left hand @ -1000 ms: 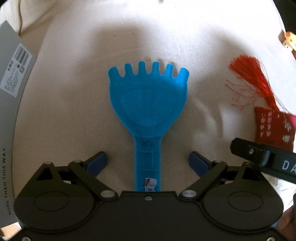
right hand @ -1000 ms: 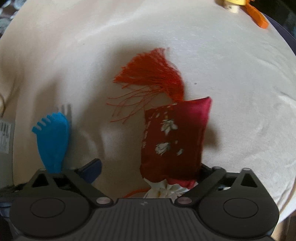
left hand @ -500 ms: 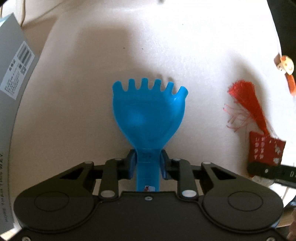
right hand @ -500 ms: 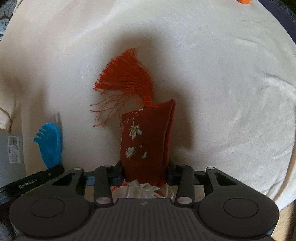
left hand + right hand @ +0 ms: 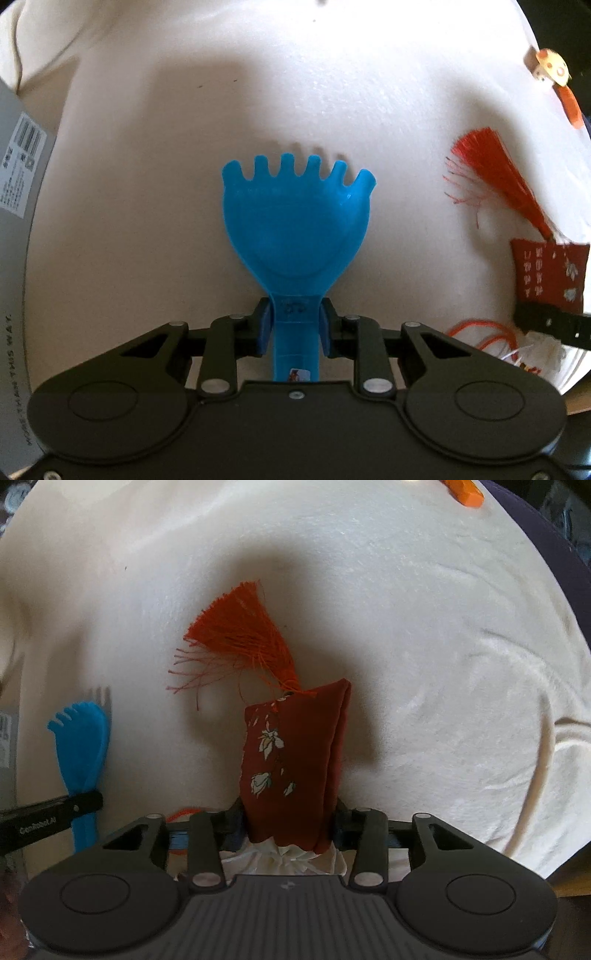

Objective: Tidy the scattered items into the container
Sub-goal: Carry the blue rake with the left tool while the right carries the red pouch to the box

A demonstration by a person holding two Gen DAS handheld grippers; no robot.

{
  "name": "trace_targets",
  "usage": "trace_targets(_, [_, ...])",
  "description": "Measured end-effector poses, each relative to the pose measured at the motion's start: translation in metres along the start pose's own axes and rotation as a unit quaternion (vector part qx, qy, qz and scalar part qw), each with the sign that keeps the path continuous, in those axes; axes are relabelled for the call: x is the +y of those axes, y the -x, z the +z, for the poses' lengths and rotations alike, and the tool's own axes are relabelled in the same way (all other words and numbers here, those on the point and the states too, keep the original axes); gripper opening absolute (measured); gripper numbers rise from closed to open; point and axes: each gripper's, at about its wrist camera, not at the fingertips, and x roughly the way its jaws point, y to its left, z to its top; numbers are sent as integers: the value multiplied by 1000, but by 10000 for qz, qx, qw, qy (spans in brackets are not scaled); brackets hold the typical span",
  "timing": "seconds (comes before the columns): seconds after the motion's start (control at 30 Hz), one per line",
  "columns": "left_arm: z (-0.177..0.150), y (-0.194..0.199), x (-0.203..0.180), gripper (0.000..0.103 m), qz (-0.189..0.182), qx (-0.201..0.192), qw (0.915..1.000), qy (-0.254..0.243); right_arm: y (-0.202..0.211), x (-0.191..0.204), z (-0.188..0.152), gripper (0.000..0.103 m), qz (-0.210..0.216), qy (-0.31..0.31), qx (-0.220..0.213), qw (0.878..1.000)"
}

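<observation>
Two tools, each gripping one item over a cream cloth

Left tool [image 5: 293, 332]: jaws clamped narrow on the handle of the blue toy rake [image 5: 297, 229], tines toward 12 o'clock. Right tool [image 5: 290, 821]: jaws easing apart, pads pressing the dark red floral sachet [image 5: 291, 760], orange tassel [image 5: 243, 638] at 12 o'clock. Cream cloth [image 5: 443, 664] lies beneath; grey box [image 5: 18, 221] at 9 o'clock in the left view.

Soft daylight, dark shadows, fisheye warping
</observation>
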Motion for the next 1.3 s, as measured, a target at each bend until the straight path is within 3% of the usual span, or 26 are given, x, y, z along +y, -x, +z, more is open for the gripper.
trace_targets(0.07, [-2, 1, 1, 25, -40, -1, 10000, 70, -2, -4, 3, 79, 330, -343, 27, 9989])
trace_targets(0.13, [-2, 0, -1, 25, -36, -11, 10000, 61, -5, -5, 3, 82, 482, -763, 31, 9959])
trace_targets(0.2, [-1, 0, 1, 25, -26, -26, 10000, 66, -6, 0, 4, 74, 285, -863, 19, 9959])
trace_targets(0.27, [-1, -1, 0, 25, -35, -36, 9999, 107, -6, 9, 5, 46, -157, -644, 36, 9978])
trace_targets(0.43, [-7, 1, 13, 25, -69, -75, 9999, 22, -7, 36, 2, 42, -896, 65, 125, 9959])
trace_targets(0.5, [-13, 6, 18, 24, 14, -89, 9998, -176, -1, 43, 0, 42, -949, 197, 129, 9952])
trace_targets(0.67, [-13, 22, 12, 24, 236, -260, 9979, -544, 32, 60, -2, 42, -569, 348, -39, 9978])
trace_targets(0.8, [-13, 51, 29, 24, 105, -525, 9978, -379, 63, 79, -3, 42, -139, 434, -271, 9986])
trace_targets(0.9, [-5, 78, 37, 24, 369, -755, 9955, -433, 84, 94, -7, 42, 133, 525, -436, 9976])
trace_targets(1.13, [-29, 134, 74, 24, 839, -1105, 9901, -189, 119, 125, -28, 42, 640, 854, -558, 9927])
trace_targets(1.3, [-69, 167, 108, 24, 1038, -1148, 9879, 126, 135, 142, -48, 42, 893, 1190, -450, 9878])
